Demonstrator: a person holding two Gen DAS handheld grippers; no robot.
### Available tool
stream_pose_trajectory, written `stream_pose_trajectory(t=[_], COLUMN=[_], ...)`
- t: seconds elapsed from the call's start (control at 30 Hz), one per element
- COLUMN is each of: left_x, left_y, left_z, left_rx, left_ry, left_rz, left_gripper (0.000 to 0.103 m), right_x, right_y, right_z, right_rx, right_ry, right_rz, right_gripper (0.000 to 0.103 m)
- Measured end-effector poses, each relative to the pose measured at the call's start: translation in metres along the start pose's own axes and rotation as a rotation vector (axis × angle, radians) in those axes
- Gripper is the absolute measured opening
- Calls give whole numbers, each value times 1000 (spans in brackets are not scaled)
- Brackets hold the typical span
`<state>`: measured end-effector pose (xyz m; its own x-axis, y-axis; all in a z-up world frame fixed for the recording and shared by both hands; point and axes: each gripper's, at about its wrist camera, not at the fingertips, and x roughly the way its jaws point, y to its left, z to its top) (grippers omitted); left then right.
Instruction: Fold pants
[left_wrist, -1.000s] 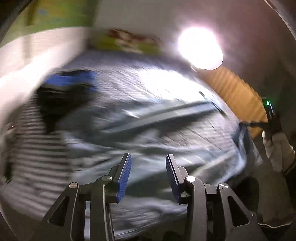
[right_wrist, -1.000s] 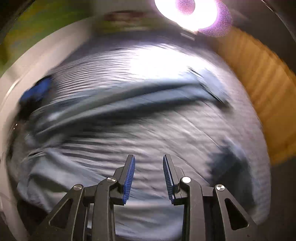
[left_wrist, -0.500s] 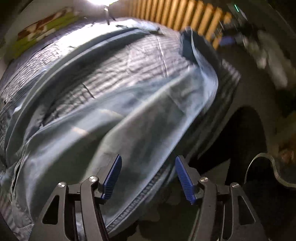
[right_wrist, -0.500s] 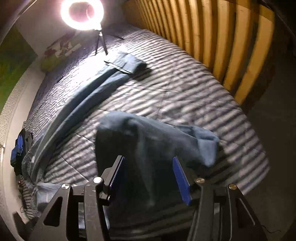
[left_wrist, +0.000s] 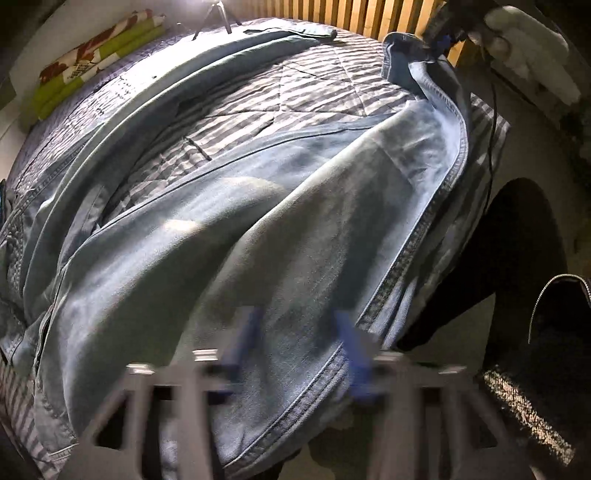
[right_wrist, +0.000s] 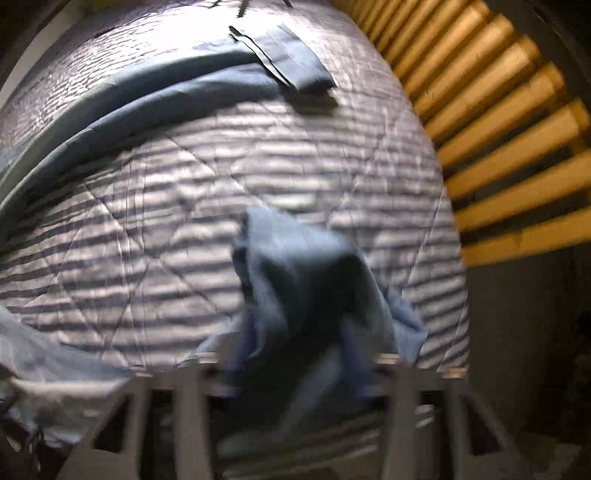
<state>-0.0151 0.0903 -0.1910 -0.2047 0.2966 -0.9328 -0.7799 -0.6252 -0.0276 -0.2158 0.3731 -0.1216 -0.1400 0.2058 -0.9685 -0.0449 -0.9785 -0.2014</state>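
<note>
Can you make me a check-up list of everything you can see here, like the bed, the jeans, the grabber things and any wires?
Surface: grey striped quilted bedspread, wrinkled.
Job's things: light blue denim jeans, one leg stretched along the far side, the other bunched near the bed's edge.
Clutter: rolled green, red and white patterned cloth at the bed's far end.
Grippers: left gripper over the near hem, blurred; right gripper has bunched denim between its fingers, blurred. A white-gloved hand holds it.
Cables: thin dark cable hanging beside the bed.
Surroundings: wooden slatted wall; tripod legs by the far end.
</note>
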Motion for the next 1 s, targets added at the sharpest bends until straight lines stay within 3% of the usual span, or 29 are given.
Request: stream_pose_trajectory(t=[0.03, 0.17, 0.23, 0.27, 0.3, 0.47, 0.53, 0.6, 0.67, 0.83, 0.9, 1.0], left_x=[0, -10, -15, -17, -20, -13, -10, -6, -10, -71, -89, -89], left_y=[0, -3, -9, -12, -15, -33, -37, -35, -28, -1, -4, -21], left_z=[1, 3, 6, 8, 10, 22, 26, 30, 37, 44, 43, 40], left_rx=[4, 7, 21, 28, 39, 90, 97, 92, 45, -32, -8, 53], left_ry=[3, -36, -52, -68, -92, -106, -112, -98, -128, -290, -321, -306], left_rz=[-9, -58, -75, -78, -78, -67, -32, -13, 26, 122, 121, 76], left_gripper=[10, 11, 39, 67, 81, 81, 73, 6, 7, 7, 7, 7], right_x=[-1, -25, -38, -43, -50, -99, -121, -148, -177, -242, -240, -202], right_y=[-8, -31, -32, -30, -28, -20, -14, -6, 5, 16, -1, -43], right_z=[-5, -13, -13, -12, -11, 5, 18, 34, 51, 64, 54, 25], right_rx=[15, 90, 97, 94, 97, 143, 142, 137, 131, 106, 143, 265], right_ry=[9, -54, -78, -92, -111, -226, -282, -343, -408, -595, -614, -561], right_rz=[15, 86, 105, 107, 109, 226, 260, 309, 368, 467, 462, 453], right_gripper=[2, 2, 2, 2, 2, 2, 2, 2, 2, 2, 2, 2])
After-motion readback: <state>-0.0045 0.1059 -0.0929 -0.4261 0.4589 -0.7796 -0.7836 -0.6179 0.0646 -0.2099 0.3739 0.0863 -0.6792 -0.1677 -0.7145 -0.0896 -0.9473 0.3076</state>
